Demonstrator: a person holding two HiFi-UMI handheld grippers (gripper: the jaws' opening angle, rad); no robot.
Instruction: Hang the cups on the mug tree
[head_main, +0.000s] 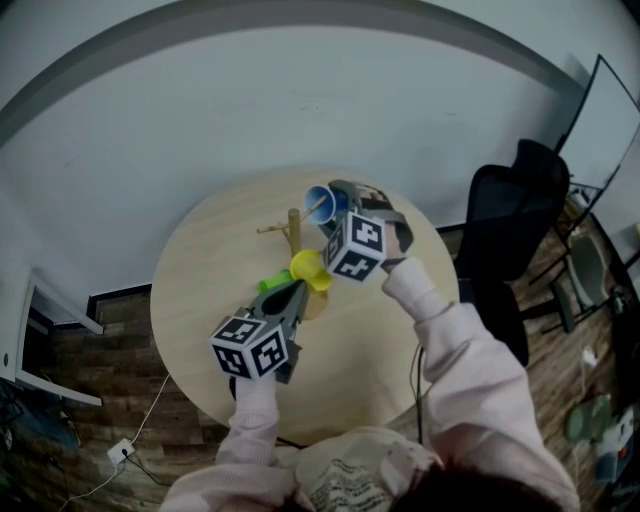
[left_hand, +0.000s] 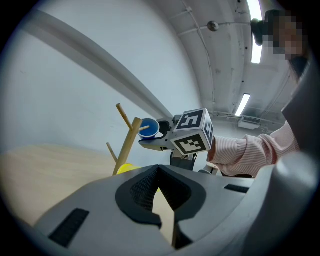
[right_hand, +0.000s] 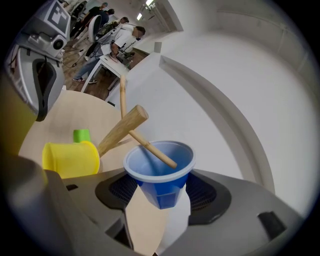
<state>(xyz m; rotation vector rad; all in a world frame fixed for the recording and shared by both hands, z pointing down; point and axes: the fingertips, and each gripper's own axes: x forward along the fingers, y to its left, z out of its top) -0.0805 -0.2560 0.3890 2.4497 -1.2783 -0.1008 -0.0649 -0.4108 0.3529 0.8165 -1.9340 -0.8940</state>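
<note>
Holding entry: blue cup (right_hand: 159, 172), pinched at its base by the right gripper (right_hand: 160, 194), mouth tipped sideways so a peg (right_hand: 152, 148) of the mug tree (right_hand: 120, 130) enters it. Yellow cup (right_hand: 70, 159): hung lower. Left gripper (left_hand: 159, 172): tips together, empty, clear of the work.

- Mug tree (head_main: 294, 232): in the head view, its foot and lower stem are hidden behind the yellow cup (head_main: 311, 270). In the left gripper view, the stem's lower part is covered by the left tongs (head_main: 298, 288).
- Green cup (head_main: 272, 283): a sliver beside the mug tree, the rest behind the left tongs. In the right gripper view only its top clears the yellow cup.
- Blue cup (head_main: 318, 203): at the mug tree's peg, body masked by the right tongs (head_main: 338, 208) in the head view.
- People (right_hand: 107, 35) beyond the mug tree: too small to tell.
- Tabletop (head_main: 200, 270): near rim hidden under sleeves.
</note>
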